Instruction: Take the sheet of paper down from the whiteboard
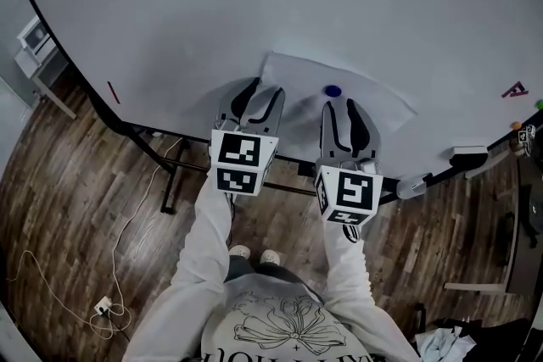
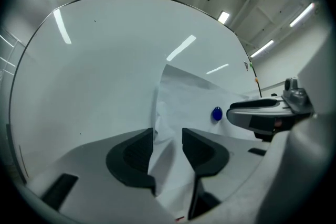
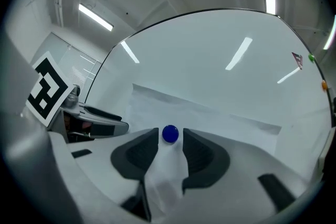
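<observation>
While the person stands facing it, the whiteboard (image 1: 254,4) fills most of the head view, on a dark frame over a wood-plank floor (image 1: 68,182). A thin cable (image 1: 51,275) trails across the floor at the left. White sleeves (image 1: 208,225) reach forward, with one gripper per hand, both pointing level at the board.

The sheet of paper (image 1: 297,76) is on the whiteboard, low and near centre, just ahead of both grippers. In the left gripper view its left edge is lifted off the board and creased; the rest lies flat.

Left gripper (image 1: 260,93): the jaws are wide apart at the sheet's left edge. The creased edge runs through the gap close to one pad and is not pinched.

Right gripper (image 1: 343,110): it is just beside the left one, further right on the sheet. The jaws are apart with paper showing between them and nothing clamped.

A blue round magnet (image 1: 333,91) sits on the sheet. In the right gripper view it is right at the jaw tips, centred in the gap, with a sliver of space on either side. In the left gripper view it is off to the right, near the right gripper.
</observation>
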Motion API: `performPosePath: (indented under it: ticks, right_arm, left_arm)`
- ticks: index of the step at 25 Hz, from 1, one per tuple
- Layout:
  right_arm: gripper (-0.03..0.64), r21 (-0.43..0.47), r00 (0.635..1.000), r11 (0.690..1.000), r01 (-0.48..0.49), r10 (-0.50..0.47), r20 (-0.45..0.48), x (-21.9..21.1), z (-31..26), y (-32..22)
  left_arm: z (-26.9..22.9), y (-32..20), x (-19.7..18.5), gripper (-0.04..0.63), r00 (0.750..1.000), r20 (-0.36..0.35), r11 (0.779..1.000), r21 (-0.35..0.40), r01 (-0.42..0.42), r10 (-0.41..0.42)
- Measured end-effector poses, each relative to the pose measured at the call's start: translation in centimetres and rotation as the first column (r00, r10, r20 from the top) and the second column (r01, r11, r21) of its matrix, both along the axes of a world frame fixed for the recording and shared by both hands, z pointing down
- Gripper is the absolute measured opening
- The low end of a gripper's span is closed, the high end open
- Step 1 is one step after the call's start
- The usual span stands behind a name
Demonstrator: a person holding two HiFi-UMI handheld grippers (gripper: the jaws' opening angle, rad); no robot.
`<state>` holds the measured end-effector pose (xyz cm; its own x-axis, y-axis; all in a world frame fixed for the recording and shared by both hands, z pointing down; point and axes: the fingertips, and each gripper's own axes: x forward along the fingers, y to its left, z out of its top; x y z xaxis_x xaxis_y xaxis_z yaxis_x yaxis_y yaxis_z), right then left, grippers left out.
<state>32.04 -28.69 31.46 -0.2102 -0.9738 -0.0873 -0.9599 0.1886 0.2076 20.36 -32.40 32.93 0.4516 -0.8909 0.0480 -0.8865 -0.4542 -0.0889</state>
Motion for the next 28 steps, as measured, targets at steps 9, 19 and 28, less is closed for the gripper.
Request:
performPosePath:
  ticks: [9, 19, 28]
  right_arm:
    - [0.130, 0.000, 1.000, 1.000, 0.019, -0.019, 0.005, -0.4, -0.1, -1.0]
    - [0.130, -0.015, 1.000, 1.000, -0.014, 0.014, 0.003, -0.7, 0.0, -1.4]
    - [0.130, -0.018, 0.999, 0.998, -0.052, 0.052, -0.009, -0.2, 0.1, -1.8]
  left_arm:
    - [-1.3, 0.1, -0.5, 0.149, 1.000, -0.016, 1.000, 0.027, -0.008, 0.009]
    - [-1.8, -0.4, -0.4, 0.150, 0.991, 0.120, 0.998, 0.037, -0.060, 0.055]
    - [-1.5, -0.4, 0.1, 0.093, 0.993, 0.090, 0.997, 0.002, -0.079, 0.078]
